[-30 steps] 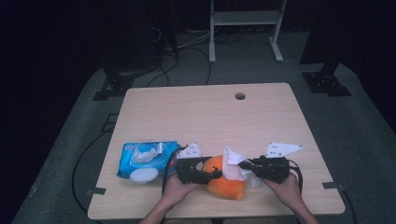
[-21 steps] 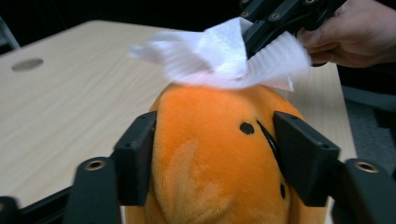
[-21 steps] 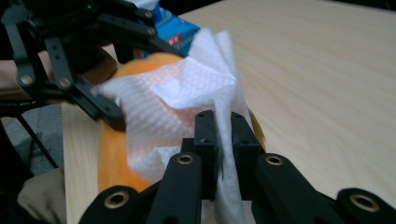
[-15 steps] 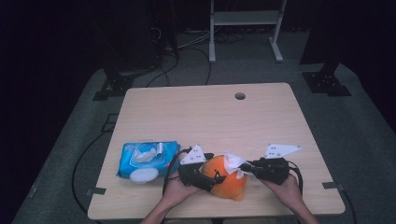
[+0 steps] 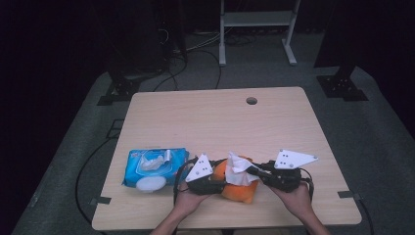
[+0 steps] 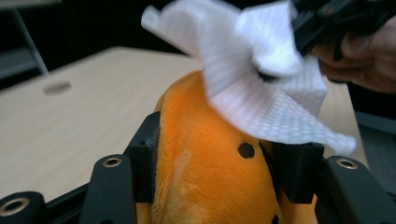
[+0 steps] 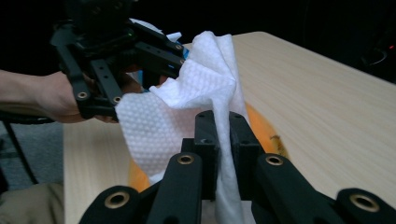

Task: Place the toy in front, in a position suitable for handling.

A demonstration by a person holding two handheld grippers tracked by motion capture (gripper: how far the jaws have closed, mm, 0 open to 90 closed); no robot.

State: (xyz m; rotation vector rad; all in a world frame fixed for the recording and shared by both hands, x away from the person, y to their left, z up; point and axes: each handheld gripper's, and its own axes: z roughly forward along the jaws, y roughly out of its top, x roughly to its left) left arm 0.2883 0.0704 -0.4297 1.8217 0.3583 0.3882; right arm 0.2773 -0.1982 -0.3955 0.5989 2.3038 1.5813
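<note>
Dark room, grey carpet, and a light wooden table [image 5: 205,122] with a small round hole [image 5: 251,101] near its far edge. At the near edge sits an orange plush toy [image 5: 240,188], and the left gripper [image 5: 215,183] is clamped on it — in the left gripper view the jaws have just been closing, and the pads now press into the orange plush on both sides. The right gripper [image 5: 252,171] has its jaws pinched tight on a white wet wipe [image 5: 239,169] that drapes over the top of the toy, touching it. Just left of the left gripper lies a blue wipes pack [image 5: 154,166], flat on the table.
</note>
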